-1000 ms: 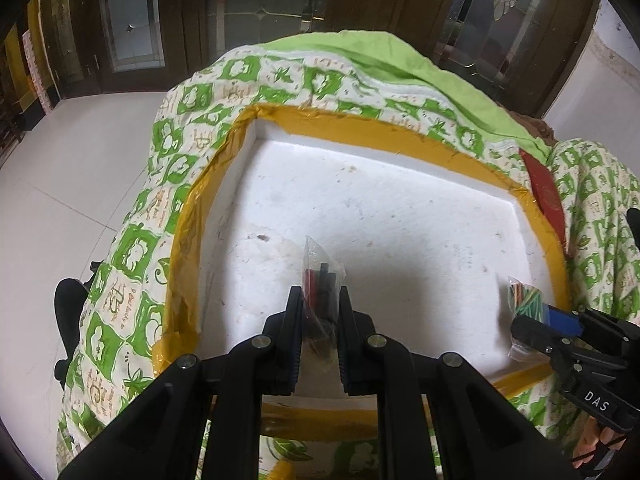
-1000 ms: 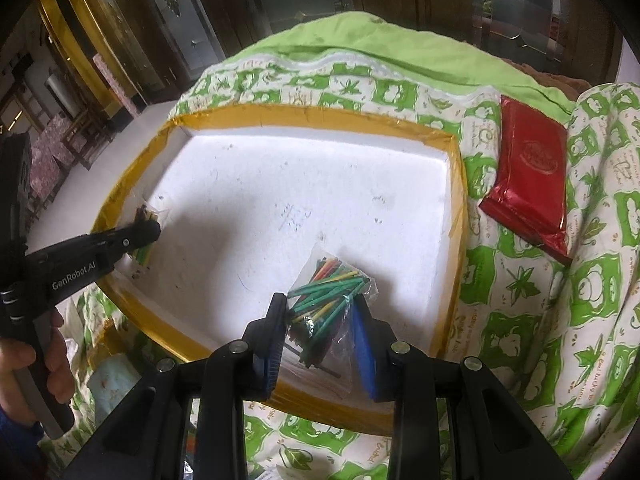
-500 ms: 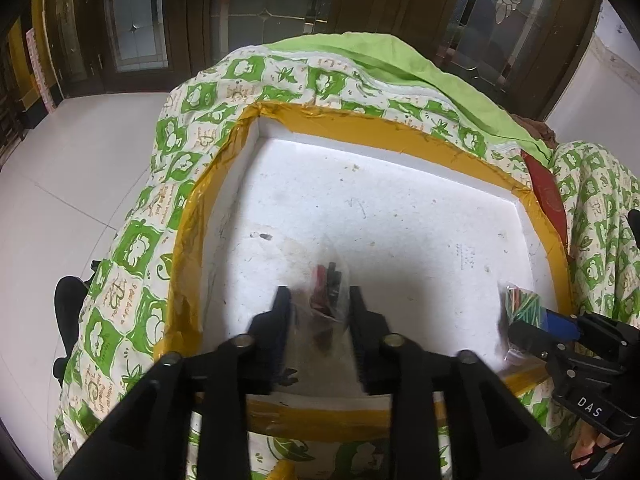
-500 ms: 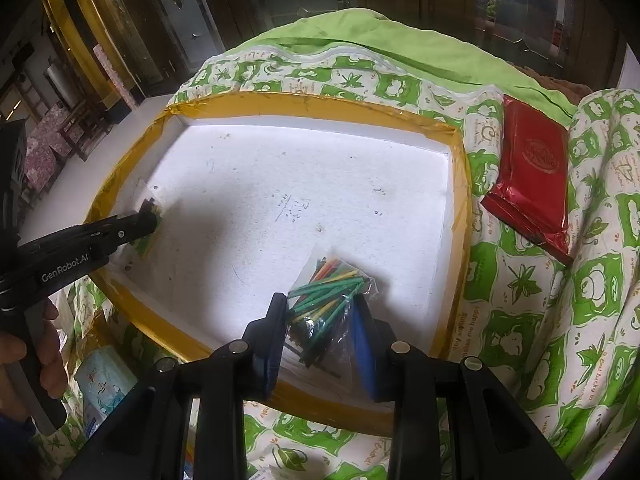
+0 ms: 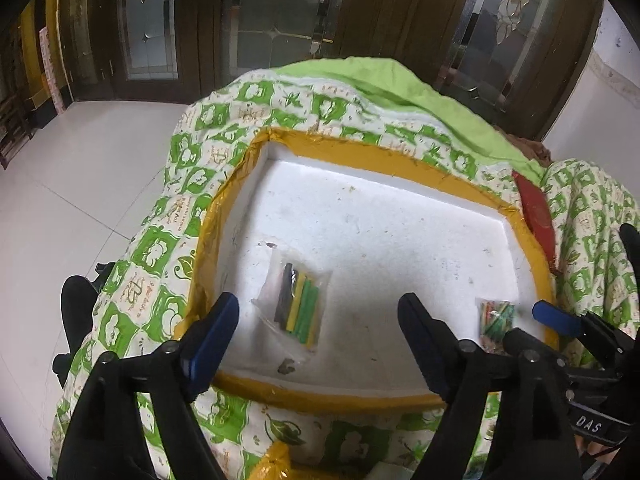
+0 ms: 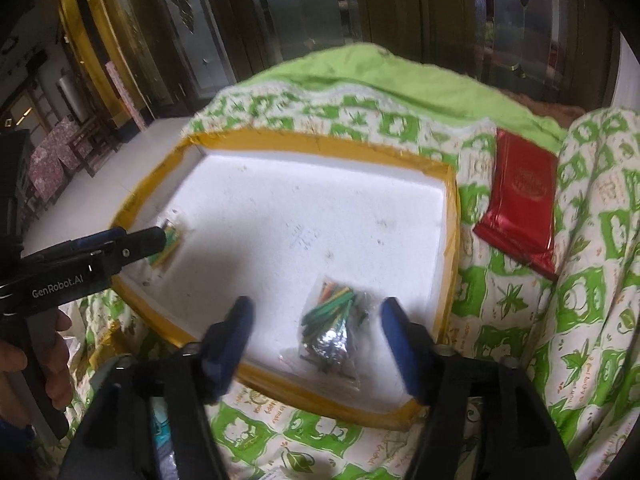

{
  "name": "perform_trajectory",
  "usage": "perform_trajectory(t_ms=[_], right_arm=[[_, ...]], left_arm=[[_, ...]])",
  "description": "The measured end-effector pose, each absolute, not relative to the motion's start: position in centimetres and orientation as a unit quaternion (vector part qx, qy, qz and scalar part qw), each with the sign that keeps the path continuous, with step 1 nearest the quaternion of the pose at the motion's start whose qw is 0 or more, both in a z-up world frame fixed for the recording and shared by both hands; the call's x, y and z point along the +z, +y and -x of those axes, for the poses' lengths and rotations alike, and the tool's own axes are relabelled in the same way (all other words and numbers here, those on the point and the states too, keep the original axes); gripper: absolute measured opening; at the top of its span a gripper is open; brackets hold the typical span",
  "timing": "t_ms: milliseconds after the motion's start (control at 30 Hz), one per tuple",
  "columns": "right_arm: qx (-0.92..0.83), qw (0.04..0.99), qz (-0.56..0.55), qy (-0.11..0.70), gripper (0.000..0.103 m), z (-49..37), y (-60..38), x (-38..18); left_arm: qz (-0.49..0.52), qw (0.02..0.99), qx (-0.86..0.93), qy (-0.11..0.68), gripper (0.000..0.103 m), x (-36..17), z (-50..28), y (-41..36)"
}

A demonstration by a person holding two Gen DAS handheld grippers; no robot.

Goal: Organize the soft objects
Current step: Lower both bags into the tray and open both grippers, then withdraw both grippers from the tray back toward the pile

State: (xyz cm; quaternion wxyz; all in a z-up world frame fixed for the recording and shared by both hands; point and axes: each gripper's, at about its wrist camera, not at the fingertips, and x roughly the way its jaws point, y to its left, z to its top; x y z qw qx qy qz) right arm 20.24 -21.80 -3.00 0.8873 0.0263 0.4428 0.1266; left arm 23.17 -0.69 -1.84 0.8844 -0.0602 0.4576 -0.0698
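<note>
White foam tray, yellow-taped rim, on a green-print quilt. Left tool and right tool have just spread, each releasing a plastic packet: tubing packet at tray's 8 o'clock, coloured-stick packet at 5. Step: deposit, apparently done. Next: withdraw; likely fetch the red pouch.

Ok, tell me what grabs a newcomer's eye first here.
A white foam tray with yellow taped edges sits on a green-patterned quilt. Two clear bags lie in it: colourful sticks near the right, flat strips near the left. A red packet lies right of the tray.
</note>
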Motion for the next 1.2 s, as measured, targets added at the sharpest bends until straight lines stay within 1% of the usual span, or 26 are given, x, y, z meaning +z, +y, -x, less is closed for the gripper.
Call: perform_trajectory(t_ms=[33,100,167,233,400,500,833,1000,1200], right_arm=[[0.128,0.891,-0.028,0.436,0.081,-20.0,-21.8,-2.7],[0.131,0.896,-0.034,0.424,0.09,-19.5,-22.0,-2.2],[0.131,0.898,-0.043,0.418,0.092,-19.2,-22.4,-1.7],[0.125,0.898,-0.057,0.419,0.093,-18.7,-23.1,-1.4],[0.116,0.895,-0.111,0.416,0.099,-16.9,-25.1,-0.8],[0.11,0.896,-0.121,0.413,0.102,-16.1,-25.6,-0.7],[0.113,0.887,-0.116,0.431,0.102,-13.2,-25.1,-1.8],[0.116,0.894,-0.101,0.422,0.102,-11.5,-24.8,-1.4],[0.11,0.887,-0.118,0.432,0.102,-10.6,-25.9,-2.0]], left_arm=[[0.061,0.886,-0.072,0.455,0.083,-1.6,-22.9,-0.7],[0.061,0.889,-0.077,0.448,0.085,-0.8,-22.3,-0.9],[0.057,0.893,-0.077,0.439,0.09,0.0,-21.6,-0.9],[0.054,0.898,-0.078,0.431,0.092,0.6,-20.8,-0.8],[0.051,0.905,-0.079,0.415,0.094,1.7,-18.2,-0.1],[0.044,0.909,-0.075,0.408,0.095,2.0,-16.6,0.4],[0.037,0.908,-0.067,0.411,0.095,0.9,-11.0,0.8],[0.026,0.907,-0.066,0.416,0.095,-0.5,-8.1,0.6],[0.032,0.904,-0.062,0.423,0.095,-1.8,-5.4,1.5]])
